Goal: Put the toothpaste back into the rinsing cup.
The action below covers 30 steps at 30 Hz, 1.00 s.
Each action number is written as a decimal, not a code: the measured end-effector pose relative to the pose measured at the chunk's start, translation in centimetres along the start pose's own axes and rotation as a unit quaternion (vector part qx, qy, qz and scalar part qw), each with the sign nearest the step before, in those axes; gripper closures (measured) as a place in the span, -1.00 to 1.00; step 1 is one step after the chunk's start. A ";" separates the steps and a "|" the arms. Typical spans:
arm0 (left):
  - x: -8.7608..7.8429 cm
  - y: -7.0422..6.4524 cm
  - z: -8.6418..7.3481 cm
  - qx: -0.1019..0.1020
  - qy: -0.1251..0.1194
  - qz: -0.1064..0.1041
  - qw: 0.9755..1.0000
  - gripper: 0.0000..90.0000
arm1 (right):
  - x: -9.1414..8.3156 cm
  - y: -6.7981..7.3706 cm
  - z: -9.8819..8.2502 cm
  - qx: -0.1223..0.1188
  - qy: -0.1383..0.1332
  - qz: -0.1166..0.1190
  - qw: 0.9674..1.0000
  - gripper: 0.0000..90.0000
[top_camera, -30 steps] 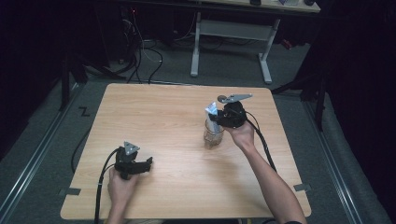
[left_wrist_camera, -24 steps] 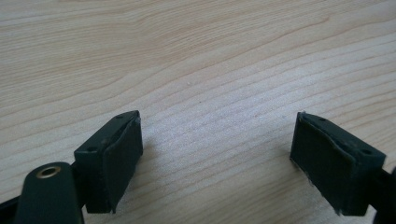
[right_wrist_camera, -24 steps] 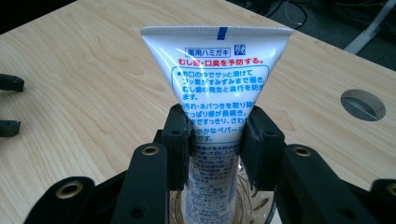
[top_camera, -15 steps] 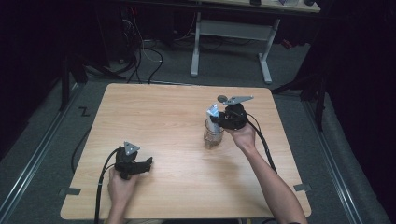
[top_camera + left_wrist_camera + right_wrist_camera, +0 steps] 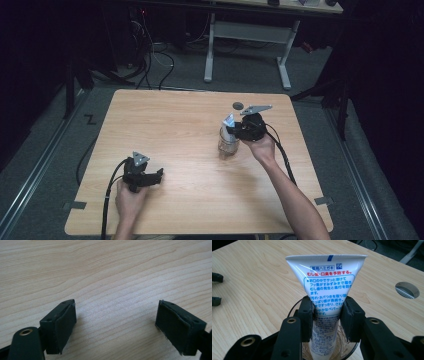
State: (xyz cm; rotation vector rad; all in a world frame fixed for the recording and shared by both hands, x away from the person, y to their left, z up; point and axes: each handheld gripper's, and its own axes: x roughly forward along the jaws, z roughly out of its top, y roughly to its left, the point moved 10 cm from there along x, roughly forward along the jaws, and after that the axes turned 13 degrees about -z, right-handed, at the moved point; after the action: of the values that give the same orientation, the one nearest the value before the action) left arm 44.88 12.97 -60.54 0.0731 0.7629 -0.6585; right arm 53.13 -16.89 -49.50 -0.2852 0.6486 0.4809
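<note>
A white toothpaste tube with blue and red print stands cap-down in a clear glass on the right half of the wooden table. My right gripper is shut on the tube's middle, one pad pressing each side just above the glass rim. In the high view the tube sticks up out of the glass, with the right gripper beside it. My left gripper rests low near the table's front left. Its jaws stand wide open over bare wood, holding nothing.
A round cable hole lies in the tabletop just behind the glass, also visible as the hole at the right. A white-legged desk and floor cables sit beyond the far edge.
</note>
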 end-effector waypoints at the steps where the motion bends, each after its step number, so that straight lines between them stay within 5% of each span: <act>1: 0.0 0.0 0.0 0.000 0.000 0.000 1.000 -0.63 | 0.0 0.0 0.0 0.002 -0.001 0.001 1.000 0.43; 15: 0.0 0.0 0.0 0.000 0.000 0.000 1.000 -0.63 | 0.2 0.1 -0.6 0.000 0.002 0.005 1.000 0.42; 30: 0.0 0.0 0.0 0.000 0.000 0.000 1.000 -0.63 | -0.6 0.4 -1.9 -0.034 0.009 -0.004 0.999 0.39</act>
State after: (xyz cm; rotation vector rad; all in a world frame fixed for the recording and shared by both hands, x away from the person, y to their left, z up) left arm 44.88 12.96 -60.54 0.0728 0.7628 -0.6584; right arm 51.51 -17.51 -50.65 -0.3570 0.6494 0.4949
